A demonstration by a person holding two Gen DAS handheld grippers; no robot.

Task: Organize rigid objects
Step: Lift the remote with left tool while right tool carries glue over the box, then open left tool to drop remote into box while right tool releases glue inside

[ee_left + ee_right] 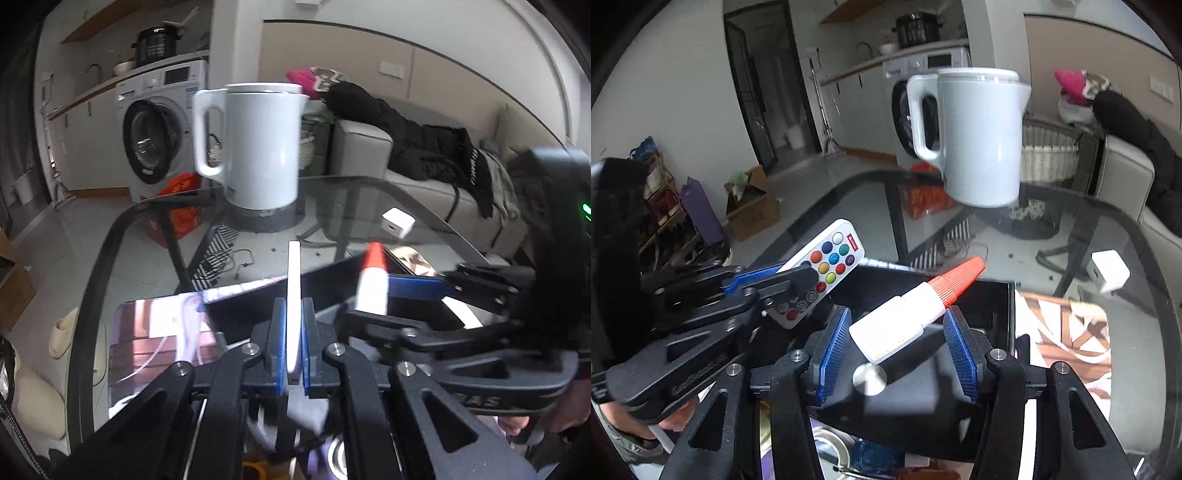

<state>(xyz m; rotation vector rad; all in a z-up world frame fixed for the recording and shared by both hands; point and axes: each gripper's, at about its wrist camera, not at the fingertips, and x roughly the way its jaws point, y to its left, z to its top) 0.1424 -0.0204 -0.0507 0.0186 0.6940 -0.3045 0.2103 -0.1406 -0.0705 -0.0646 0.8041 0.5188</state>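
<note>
With the left gripper (294, 354) clamped edge-on around the remote (827, 264) and the right gripper (897, 347) spread, glue bottle (905, 321) loose between its pads, both above the black tray (993, 295) near the glass table's (369, 199) front edge: mid-placement, needing lowering and release.

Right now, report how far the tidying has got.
Done: nothing visibly stowed; I can't see anything in the black box. In hand: the left tongs clamp the remote edge-on, and the glue bottle sits between the right tongs over the box. Left: the white charger and kettle on the glass table.
</note>
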